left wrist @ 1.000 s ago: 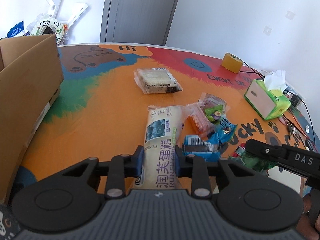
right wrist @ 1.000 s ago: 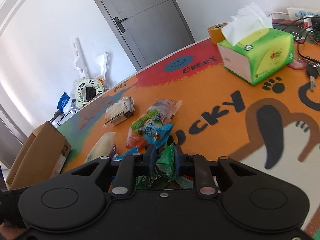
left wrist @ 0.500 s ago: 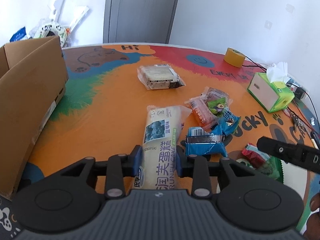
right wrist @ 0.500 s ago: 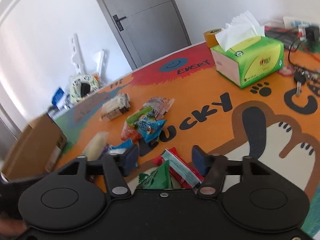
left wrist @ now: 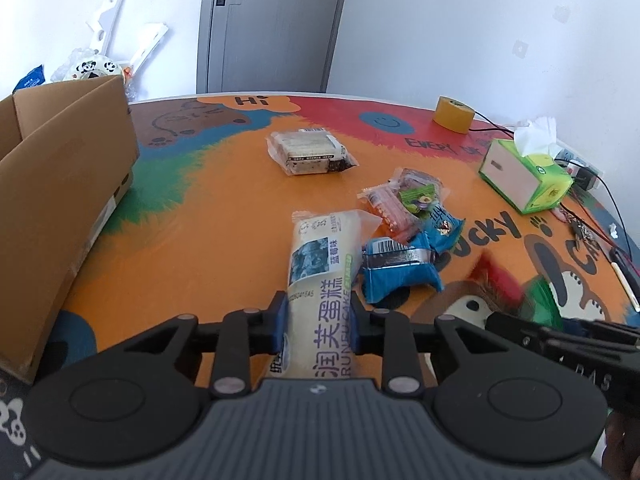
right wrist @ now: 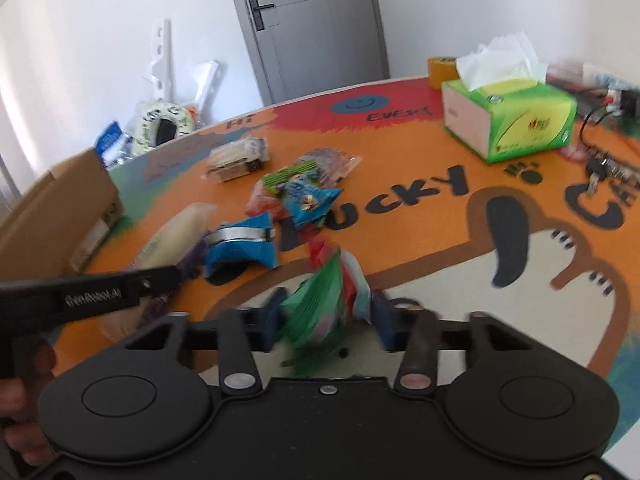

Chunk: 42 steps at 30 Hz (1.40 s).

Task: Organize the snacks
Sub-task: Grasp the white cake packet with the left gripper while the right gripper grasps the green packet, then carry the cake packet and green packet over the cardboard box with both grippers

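Green snack packet [right wrist: 320, 312] blurred, right hand-held gripper [right wrist: 326, 316] now narrower around it

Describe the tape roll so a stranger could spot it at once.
Start at the colourful round table and look to its far edge, on the red band near the wall. Just beyond the green tissue box sits the tape roll: the only yellow-brown ring, not a wrapped snack.

seven snack packs [left wrist: 320, 264], one cardboard box [left wrist: 60, 200], one tissue box [left wrist: 524, 176]
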Each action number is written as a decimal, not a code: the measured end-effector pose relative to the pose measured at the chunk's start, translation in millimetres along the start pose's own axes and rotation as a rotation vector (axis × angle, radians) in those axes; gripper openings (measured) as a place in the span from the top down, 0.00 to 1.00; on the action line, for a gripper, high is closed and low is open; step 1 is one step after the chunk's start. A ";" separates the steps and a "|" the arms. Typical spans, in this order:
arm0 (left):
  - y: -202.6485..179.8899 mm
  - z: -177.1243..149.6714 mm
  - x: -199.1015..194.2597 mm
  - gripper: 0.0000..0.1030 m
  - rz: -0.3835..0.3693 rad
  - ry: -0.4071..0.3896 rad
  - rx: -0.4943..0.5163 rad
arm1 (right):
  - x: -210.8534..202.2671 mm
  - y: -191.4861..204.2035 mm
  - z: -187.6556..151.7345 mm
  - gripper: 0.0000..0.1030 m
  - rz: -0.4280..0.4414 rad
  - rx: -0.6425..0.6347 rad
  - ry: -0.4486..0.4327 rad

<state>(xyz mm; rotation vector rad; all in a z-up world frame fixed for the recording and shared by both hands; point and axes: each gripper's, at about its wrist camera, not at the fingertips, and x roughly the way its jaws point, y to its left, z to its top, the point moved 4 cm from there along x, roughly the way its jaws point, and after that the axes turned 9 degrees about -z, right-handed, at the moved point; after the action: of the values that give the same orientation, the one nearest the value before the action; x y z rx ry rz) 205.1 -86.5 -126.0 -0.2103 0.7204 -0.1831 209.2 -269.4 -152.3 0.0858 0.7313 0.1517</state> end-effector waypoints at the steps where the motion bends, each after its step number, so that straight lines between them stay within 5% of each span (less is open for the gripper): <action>1: 0.2 -0.7 -2.3 0.73 -0.002 -0.002 -0.002 | -1.3 -0.5 -0.6 0.71 0.014 0.013 0.000; 22: 20.6 18.8 -72.2 0.74 0.005 -0.147 -0.035 | -33.6 20.1 20.8 0.72 0.119 0.104 -0.110; 42: 86.3 53.6 -151.9 0.74 0.096 -0.322 -0.078 | -52.2 110.6 52.0 0.72 0.273 0.042 -0.189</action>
<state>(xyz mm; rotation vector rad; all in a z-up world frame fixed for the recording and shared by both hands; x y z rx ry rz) 137.0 39.5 -12.5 -0.2723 0.4167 -0.0276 193.8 -170.4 -65.0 0.2374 0.5317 0.3841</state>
